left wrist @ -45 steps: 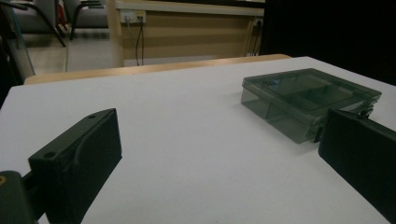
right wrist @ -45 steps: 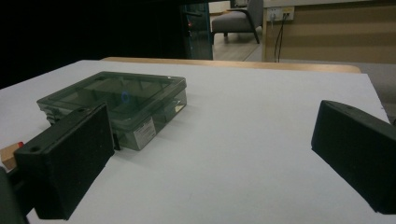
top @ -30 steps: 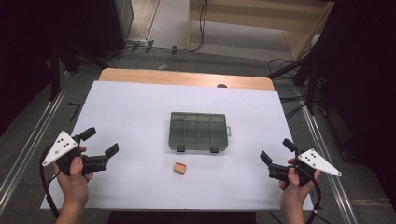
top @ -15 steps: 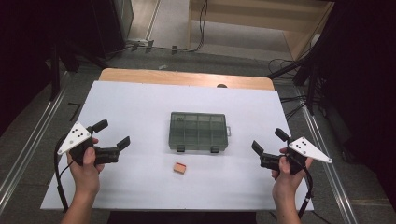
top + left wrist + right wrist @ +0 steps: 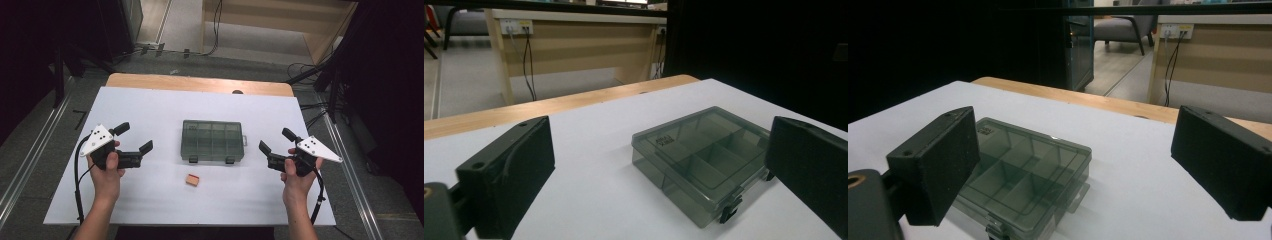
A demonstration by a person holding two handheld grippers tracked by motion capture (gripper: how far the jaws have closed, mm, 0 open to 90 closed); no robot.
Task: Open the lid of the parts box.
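1. Both grippers, left gripper (image 5: 134, 143) and right gripper (image 5: 276, 146), were spread wide and held nothing, probably ready to reach in.
2. Between them, the closed grey box (image 5: 212, 140) lay mid-table.
3. Near it sat a small orange block (image 5: 192, 179).

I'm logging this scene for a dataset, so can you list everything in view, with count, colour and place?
Compartment box: one, clear smoky grey plastic, lid closed, two latches on its near edge, middle of the table.
Small block: one, orange-tan, on the table just in front of the box, apart from it.
Table: one, white top with a light wooden strip along its far edge.
Cables: several, dark, on the floor beyond the table.
Wooden desk: one, light wood, beyond the table.
Left gripper: one, black with a grey plate, open, to the left of the box.
Right gripper: one, black with a grey plate, open, to the right of the box.
Hands: two, each holding a gripper.
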